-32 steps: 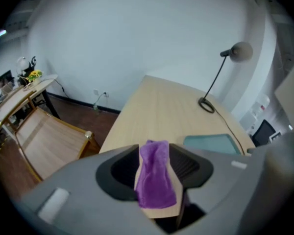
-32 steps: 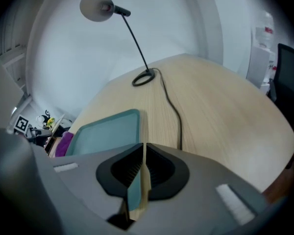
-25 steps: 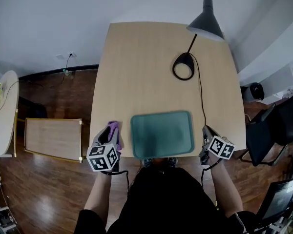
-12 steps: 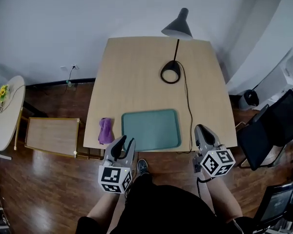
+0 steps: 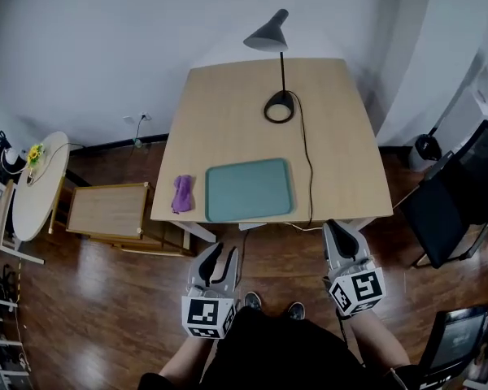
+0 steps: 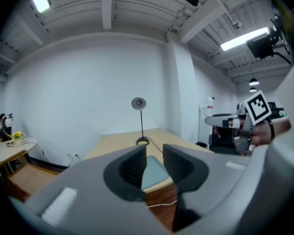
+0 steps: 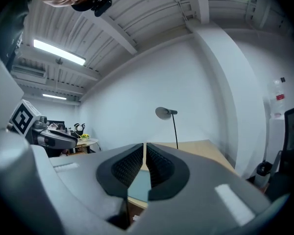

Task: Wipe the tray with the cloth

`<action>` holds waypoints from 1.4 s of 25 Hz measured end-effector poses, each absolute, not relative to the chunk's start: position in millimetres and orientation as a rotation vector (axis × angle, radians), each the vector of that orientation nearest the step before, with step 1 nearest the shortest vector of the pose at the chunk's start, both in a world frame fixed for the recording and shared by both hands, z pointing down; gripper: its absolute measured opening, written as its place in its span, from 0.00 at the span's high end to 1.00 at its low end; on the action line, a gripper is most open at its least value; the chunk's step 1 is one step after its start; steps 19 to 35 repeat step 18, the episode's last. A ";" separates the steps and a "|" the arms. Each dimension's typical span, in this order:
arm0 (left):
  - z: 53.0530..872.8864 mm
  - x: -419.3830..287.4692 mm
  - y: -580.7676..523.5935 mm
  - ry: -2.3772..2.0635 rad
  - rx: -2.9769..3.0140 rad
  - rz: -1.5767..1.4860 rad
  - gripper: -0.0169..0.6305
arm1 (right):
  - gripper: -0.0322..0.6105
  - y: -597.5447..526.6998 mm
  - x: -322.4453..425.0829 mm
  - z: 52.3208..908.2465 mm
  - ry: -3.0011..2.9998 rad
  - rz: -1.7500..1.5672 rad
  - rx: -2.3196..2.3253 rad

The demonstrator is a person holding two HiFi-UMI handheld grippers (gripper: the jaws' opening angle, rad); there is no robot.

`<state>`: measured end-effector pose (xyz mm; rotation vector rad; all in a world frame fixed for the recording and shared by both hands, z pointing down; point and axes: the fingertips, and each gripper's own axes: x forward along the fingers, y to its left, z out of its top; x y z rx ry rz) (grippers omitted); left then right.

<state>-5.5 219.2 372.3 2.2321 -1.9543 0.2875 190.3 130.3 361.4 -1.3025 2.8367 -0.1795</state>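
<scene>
- One rectangular light-wood table (image 5: 244, 112) stands against the white wall, over a dark wooden floor (image 5: 106, 299).
- One teal rectangular plastic tray (image 5: 248, 189) lies flat near the table's front edge, with nothing on it.
- One black desk lamp (image 5: 268, 36) stands at the far side of the table, well apart from the tray.
- Left gripper (image 5: 222, 252) is held above the floor, short of the table's near edge. Its jaws have just been closing. A narrow gap remains and nothing is between them.
- Right gripper (image 5: 340, 227) is likewise off the table. Its jaws are all but together, with only a thin slit, and grip nothing.
- One crumpled purple cloth (image 5: 181, 193) lies on the table just beside the tray's left edge, clear of both grippers.
</scene>
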 end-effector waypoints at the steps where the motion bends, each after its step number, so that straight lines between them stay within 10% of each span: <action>1: 371.3 -5.6 223.6 -1.953 2.238 0.268 0.78 | 0.92 134.6 189.0 358.2 2.832 -0.164 -1.304; 35: 368.0 -57.6 268.2 -1.979 2.257 0.164 0.80 | 0.92 174.7 139.7 333.1 2.808 -0.043 -1.345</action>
